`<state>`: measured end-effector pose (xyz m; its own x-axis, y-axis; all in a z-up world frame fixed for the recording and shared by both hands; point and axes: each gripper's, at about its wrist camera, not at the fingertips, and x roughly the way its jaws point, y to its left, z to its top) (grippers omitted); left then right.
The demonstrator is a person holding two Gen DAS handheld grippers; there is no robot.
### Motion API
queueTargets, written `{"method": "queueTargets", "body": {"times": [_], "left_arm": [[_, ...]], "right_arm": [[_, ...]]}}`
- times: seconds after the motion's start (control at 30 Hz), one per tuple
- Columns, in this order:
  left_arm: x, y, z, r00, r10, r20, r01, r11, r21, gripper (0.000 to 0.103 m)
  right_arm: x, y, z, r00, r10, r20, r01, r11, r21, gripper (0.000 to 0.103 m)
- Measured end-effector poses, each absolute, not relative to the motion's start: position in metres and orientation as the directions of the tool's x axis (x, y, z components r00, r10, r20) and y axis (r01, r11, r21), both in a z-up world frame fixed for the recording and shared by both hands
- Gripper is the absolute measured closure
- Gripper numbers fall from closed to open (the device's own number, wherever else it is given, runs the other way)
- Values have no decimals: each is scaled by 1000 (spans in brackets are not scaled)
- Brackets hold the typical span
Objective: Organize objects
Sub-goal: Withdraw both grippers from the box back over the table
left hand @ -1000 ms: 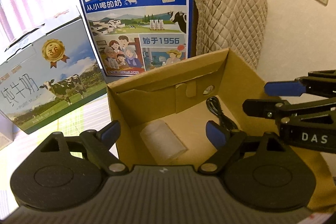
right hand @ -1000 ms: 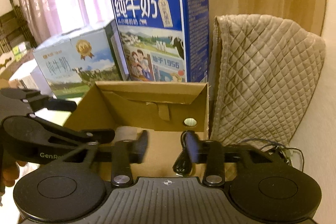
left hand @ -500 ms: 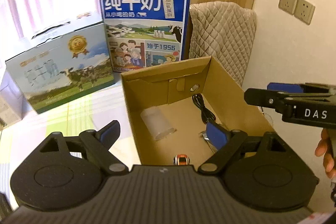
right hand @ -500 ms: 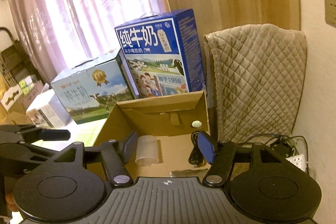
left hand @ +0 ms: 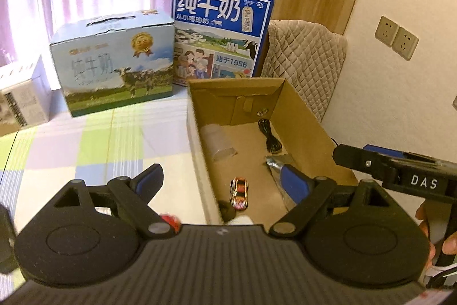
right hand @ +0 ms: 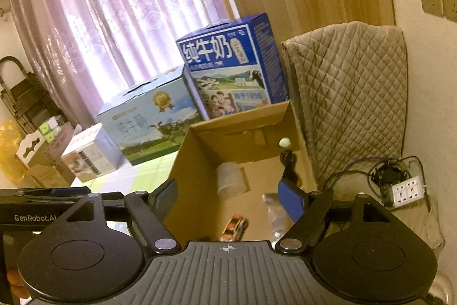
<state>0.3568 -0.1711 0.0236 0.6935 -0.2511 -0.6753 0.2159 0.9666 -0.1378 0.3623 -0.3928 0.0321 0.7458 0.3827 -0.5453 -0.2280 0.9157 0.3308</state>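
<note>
Cardboard box (left hand: pixel 307 122) sits open-topped ahead of both tools, evidently serving as the bin into which loose things are sorted. Ahead of the left gripper (left hand: pixel 220 179), inside the box, lie a toy car (left hand: pixel 239 189) nearest the tool, a clear plastic cup (left hand: pixel 218 142) on its side farther on and to the left, a coiled black cable (left hand: pixel 270 137) toward the far right corner, and a crinkled silvery wrapper (left hand: pixel 275 162) just beside the right-hand fingertip. Laid flat on the box floor, they look dropped in rather than arranged.

Both tools are released and carry nothing. The left gripper has its jaws spread wide, one fingertip over the checked tablecloth (left hand: pixel 94 142) and the other over the box interior, so it straddles the box's left wall from above, tilted down. A small red object (left hand: pixel 170 220), half hidden just under the left finger's pivot, rests on the cloth outside the box; my guess is it has not yet been sorted. What it is, I cannot tell.

The right gripper (right hand: pixel 228 197) is likewise spread wide, held above the box's near end, looking down its length. Beyond the box stand two milk cartons (left hand: pixel 222 33), against which it seems pushed.
</note>
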Motion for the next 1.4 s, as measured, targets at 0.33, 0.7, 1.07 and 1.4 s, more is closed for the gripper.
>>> {"method": "queueTargets", "body": {"times": [0.33, 0.7, 1.07, 1.4], "left_arm": [[306, -129, 17, 681, -223, -697, 165, 975, -151, 16], [258, -73, 1, 660, -180, -730, 101, 983, -151, 16], [229, -17, -11, 634, -121, -764, 23, 990, -138, 16], [216, 26, -19, 623, -79, -778, -42, 990, -134, 16]], "right_arm": [[317, -360, 28, 707, 417, -571, -269, 905, 329, 28], [277, -309, 19, 652, 454, -608, -329, 891, 313, 28], [257, -253, -6, 572, 485, -662, -377, 872, 313, 28], [254, -209, -24, 518, 501, -693, -413, 857, 310, 28]]}}
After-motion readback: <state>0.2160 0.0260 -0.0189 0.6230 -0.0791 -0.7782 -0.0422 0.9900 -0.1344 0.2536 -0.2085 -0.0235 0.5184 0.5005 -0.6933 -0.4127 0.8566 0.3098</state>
